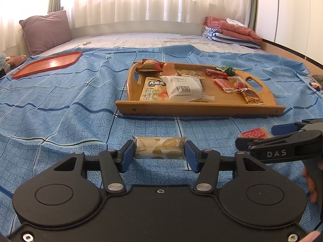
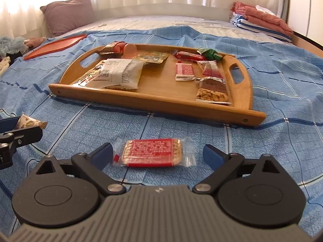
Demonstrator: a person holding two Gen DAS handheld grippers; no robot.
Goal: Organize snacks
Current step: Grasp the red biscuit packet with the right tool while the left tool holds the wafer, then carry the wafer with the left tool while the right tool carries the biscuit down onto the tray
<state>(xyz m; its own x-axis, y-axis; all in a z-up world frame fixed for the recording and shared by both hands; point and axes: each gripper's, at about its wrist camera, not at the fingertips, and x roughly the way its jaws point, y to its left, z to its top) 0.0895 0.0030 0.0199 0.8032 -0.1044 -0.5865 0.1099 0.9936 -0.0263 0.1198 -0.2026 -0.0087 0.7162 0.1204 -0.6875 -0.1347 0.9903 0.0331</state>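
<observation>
Between the blue pads of the left tool [image 1: 159,151] sits a small cream-and-tan patterned snack packet [image 1: 159,148], pinched end to end just above the blue checked bedspread [image 1: 60,104]. Just to its right, the right tool [image 2: 157,155] is spread wide, its pads standing either side of a flat red-labelled biscuit in clear wrap [image 2: 151,155] without touching it; that biscuit lies on the bedspread, not yet gripped.

Beyond both, a little further up the bed, stands the wooden tray with cut-out handles [image 2: 161,100]. It already carries most of the snacks: a white crinkled bag with a barcode [image 2: 119,74] lying over a green-printed pouch [image 1: 153,89] at its left, a pink jelly cup [image 2: 131,50] and a brown-orange packet [image 1: 149,64] at the far left corner, then a red sausage stick [image 2: 187,56], a green-wrapped sweet [image 2: 210,52], two red-labelled biscuit packs [image 2: 184,70] and a nut bar in clear wrap [image 2: 214,92] down the right side. The middle of the tray shows bare wood.

By the look of it, the sorting is well along: only the two packets at the tools remain off the tray, one lifted, one waiting. An orange plastic tray [image 1: 48,64] lies well apart to the far left, with nothing visible on it; whether it plays a part cannot be told.
</observation>
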